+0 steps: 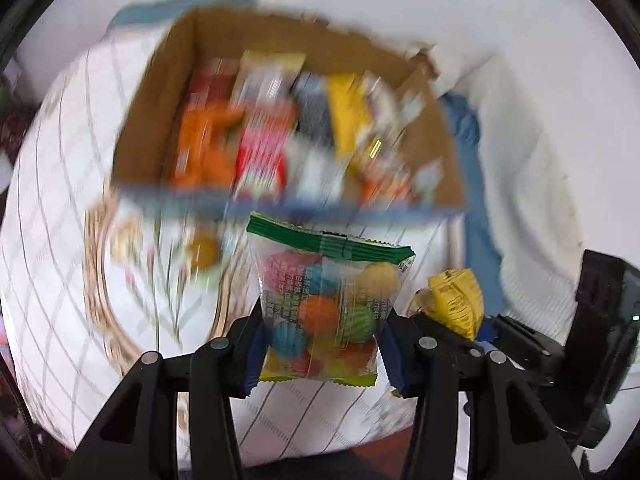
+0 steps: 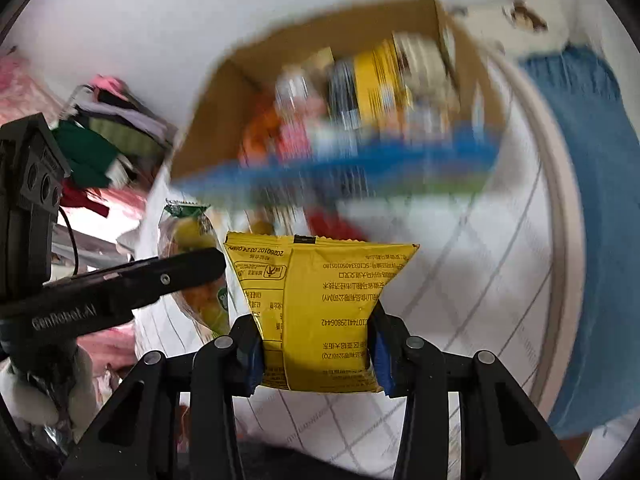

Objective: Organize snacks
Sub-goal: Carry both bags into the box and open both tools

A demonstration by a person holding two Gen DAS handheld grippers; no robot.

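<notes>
While its jaws pinch a clear candy packet (image 1: 324,308) by both side edges, the left gripper (image 1: 320,354) holds it upright just before the cardboard box (image 1: 168,92). Beside it, the right gripper (image 2: 316,354) clamps a yellow snack packet (image 2: 320,312) the same way, also short of the box, which is crowded with blurred snacks (image 1: 264,136) on the round white tablecloth (image 1: 52,240).

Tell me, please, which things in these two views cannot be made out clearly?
- Packets inside the cardboard box: motion blur smears them in both views; only colours show.
- Round table: its printed pattern is blurred, left wrist view.
- Clear candy packet: its lower sides sit behind the left hand-held gripper pads.
- Yellow packet: held by the right hand-held gripper; only its back shows.
</notes>
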